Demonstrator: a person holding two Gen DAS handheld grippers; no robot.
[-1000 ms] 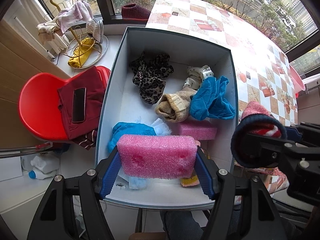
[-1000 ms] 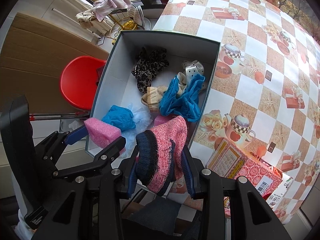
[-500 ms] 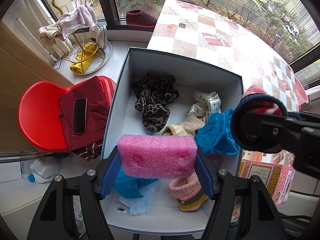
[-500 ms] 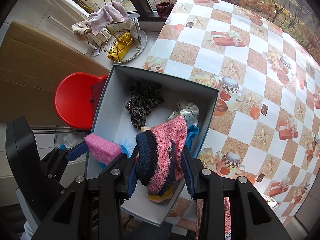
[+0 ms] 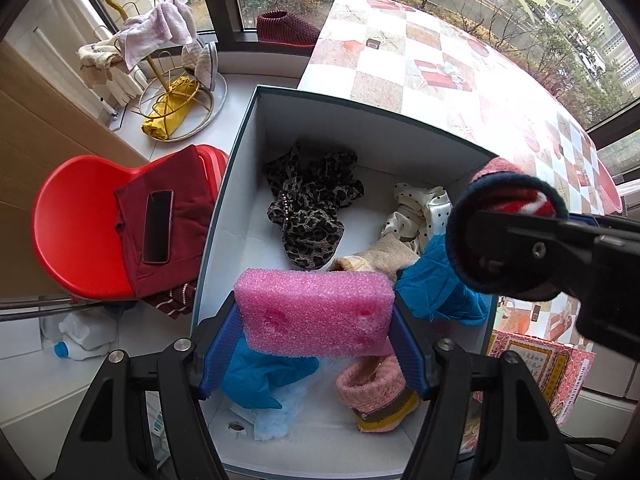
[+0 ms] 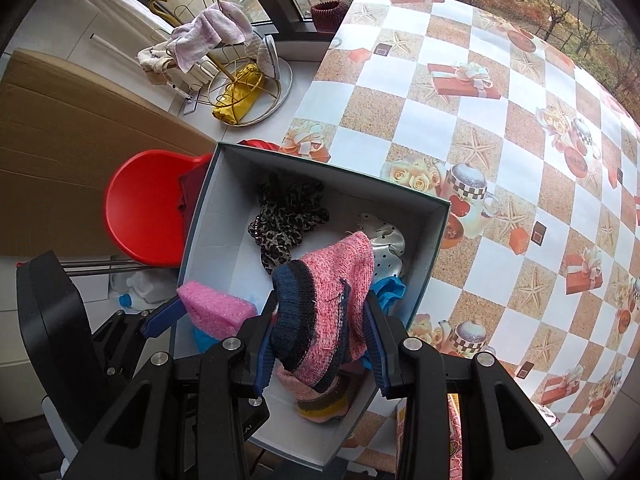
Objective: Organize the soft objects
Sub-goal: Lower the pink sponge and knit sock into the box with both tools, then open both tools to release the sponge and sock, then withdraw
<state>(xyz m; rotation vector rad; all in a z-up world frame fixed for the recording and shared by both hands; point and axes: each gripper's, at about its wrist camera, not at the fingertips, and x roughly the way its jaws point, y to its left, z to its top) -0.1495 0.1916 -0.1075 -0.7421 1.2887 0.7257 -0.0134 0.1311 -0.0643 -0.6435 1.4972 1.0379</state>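
Both tools are loaded. Lowest in the left wrist view, the left gripper (image 5: 316, 340) has its jaws clenched on a pink foam block (image 5: 314, 312), held flat across the lower middle of the frame. In the right wrist view, the right gripper (image 6: 320, 340) has its jaws grasping a pink knit sock (image 6: 324, 308) with a navy cuff, bunched up between the blue pads.

Over the last second both tools have risen away from the box (image 5: 224, 216): it looks smaller now and more of the checked surface (image 6: 500, 140) shows around it. A second pink knit sock (image 5: 372, 392), hidden under the foam a moment ago, now lies exposed in the near corner of the box. My guess is these two pieces are being lifted out to be sorted or re-laid, so neither has been put down yet.

Below the foam sit blue gloves (image 5: 256, 376); further up the frame come a beige sock (image 5: 384, 256), a blue cloth (image 5: 436, 292), a polka-dot scrunchie (image 5: 416, 208) and a leopard-print scrunchie (image 5: 312, 208).

Beyond the box, at left, a red chair (image 5: 80, 208) carries a dark red cloth and a phone (image 5: 158, 226).

Hard to judge: the foam and the right tool cover part of the box floor, so whatever else lies there is hidden, and the sock's toe end is bunched out of sight.
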